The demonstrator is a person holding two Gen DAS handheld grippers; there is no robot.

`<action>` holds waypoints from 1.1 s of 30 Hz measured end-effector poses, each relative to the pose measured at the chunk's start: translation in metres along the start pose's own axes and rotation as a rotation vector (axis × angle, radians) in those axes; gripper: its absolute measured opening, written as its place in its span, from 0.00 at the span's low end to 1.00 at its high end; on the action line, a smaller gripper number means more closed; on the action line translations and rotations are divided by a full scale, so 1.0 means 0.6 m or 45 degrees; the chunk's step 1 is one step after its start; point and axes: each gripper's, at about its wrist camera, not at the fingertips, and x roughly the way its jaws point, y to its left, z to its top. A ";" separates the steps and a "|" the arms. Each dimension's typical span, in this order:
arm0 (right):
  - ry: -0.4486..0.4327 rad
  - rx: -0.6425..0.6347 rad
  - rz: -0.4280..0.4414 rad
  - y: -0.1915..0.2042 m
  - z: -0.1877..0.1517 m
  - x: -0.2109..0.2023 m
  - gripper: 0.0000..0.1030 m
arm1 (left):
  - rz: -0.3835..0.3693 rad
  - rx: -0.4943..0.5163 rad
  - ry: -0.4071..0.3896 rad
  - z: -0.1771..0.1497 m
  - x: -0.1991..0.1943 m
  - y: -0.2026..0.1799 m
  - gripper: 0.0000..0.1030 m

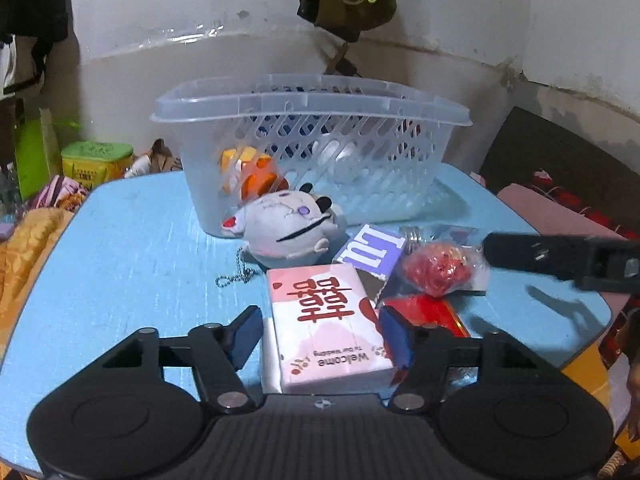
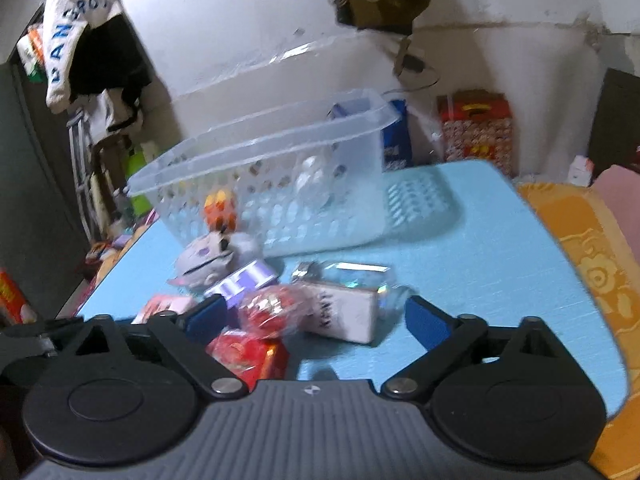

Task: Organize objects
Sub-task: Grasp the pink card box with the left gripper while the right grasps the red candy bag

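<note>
On the blue surface (image 1: 132, 264), most items lie outside the basket (image 1: 312, 120). Left claw (image 1: 318, 336) spread around the pink pack (image 1: 328, 320); right claw (image 2: 316, 316) spread, empty.

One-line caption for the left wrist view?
Open left gripper straddling pink tissue pack before clear basket on blue table.

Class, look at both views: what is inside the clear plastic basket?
Inside the basket: an orange and yellow cube and a pale whitish object. Dark blue shapes farther back are blurred by the lattice wall and unidentifiable.
</note>
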 end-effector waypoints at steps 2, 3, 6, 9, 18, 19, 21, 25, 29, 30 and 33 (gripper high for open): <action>0.038 -0.022 0.004 0.011 -0.004 0.014 0.86 | 0.003 -0.006 -0.017 0.000 -0.005 0.004 0.55; 0.053 -0.034 0.003 0.017 -0.005 0.019 0.84 | -0.008 -0.018 -0.013 0.001 -0.004 0.009 0.55; 0.076 -0.064 -0.019 0.031 -0.006 0.034 0.79 | -0.018 -0.031 -0.011 -0.001 -0.005 0.017 0.55; 0.079 -0.044 -0.023 0.030 -0.001 0.041 0.79 | -0.013 -0.026 -0.012 -0.003 -0.006 0.019 0.55; 0.118 -0.012 0.043 0.026 0.001 0.048 0.43 | -0.019 -0.003 -0.004 -0.005 -0.001 0.024 0.61; 0.101 -0.018 0.039 0.024 0.002 0.042 0.43 | -0.028 -0.004 -0.007 -0.005 -0.003 0.024 0.55; 0.080 -0.012 0.041 0.019 0.004 0.031 0.42 | -0.029 0.004 -0.020 -0.006 -0.008 0.022 0.55; 0.060 -0.010 0.051 0.012 0.005 0.018 0.42 | -0.009 0.020 -0.048 -0.005 -0.018 0.020 0.54; 0.036 -0.025 0.050 0.006 0.004 0.006 0.42 | -0.009 0.022 -0.071 0.000 -0.025 0.020 0.54; 0.027 -0.033 0.045 0.005 0.003 0.003 0.42 | -0.011 0.023 -0.076 0.001 -0.026 0.020 0.54; -0.016 -0.073 0.035 0.009 0.006 -0.007 0.42 | -0.006 0.051 -0.110 0.000 -0.034 0.014 0.54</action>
